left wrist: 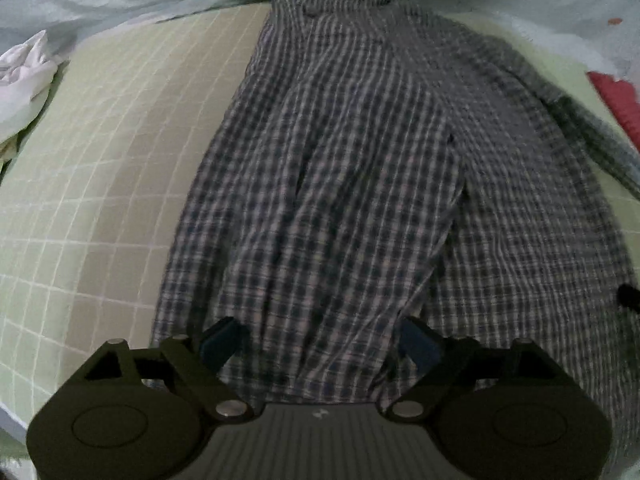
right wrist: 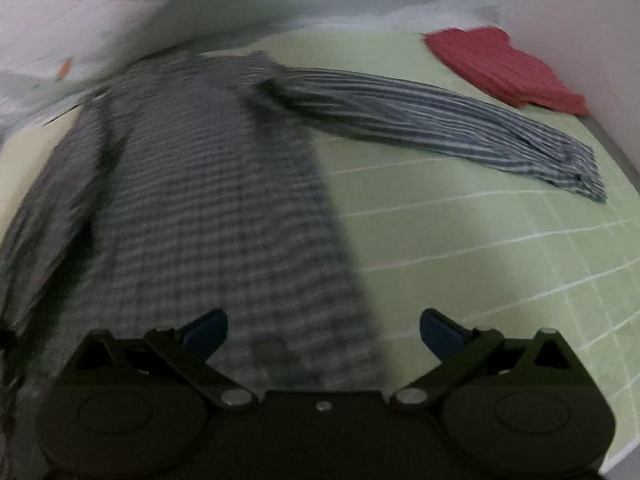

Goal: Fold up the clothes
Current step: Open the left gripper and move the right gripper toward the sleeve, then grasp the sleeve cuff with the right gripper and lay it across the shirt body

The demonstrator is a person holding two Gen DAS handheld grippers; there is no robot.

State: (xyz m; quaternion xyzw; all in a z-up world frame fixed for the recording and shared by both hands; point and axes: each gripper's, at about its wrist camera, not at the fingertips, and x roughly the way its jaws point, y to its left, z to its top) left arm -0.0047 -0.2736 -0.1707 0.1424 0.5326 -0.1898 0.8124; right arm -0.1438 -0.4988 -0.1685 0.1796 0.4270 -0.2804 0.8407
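The thin, limp grey-checked cotton shirt [left wrist: 340,184] on the green grid sheet [left wrist: 100,184] looks light and best pinched at hem corners; left gripper [left wrist: 320,344] and right gripper [right wrist: 324,330] both gape empty.

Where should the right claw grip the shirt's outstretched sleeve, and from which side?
Probably at the cuff, coming from above. The sleeve lies flat and straight on the sheet, away from the shirt body, its free end clear of the red cloth.

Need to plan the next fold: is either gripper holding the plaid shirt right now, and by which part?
Nothing is held. The left gripper and the right gripper are both open above the plaid shirt, with no cloth pinched between their fingers.
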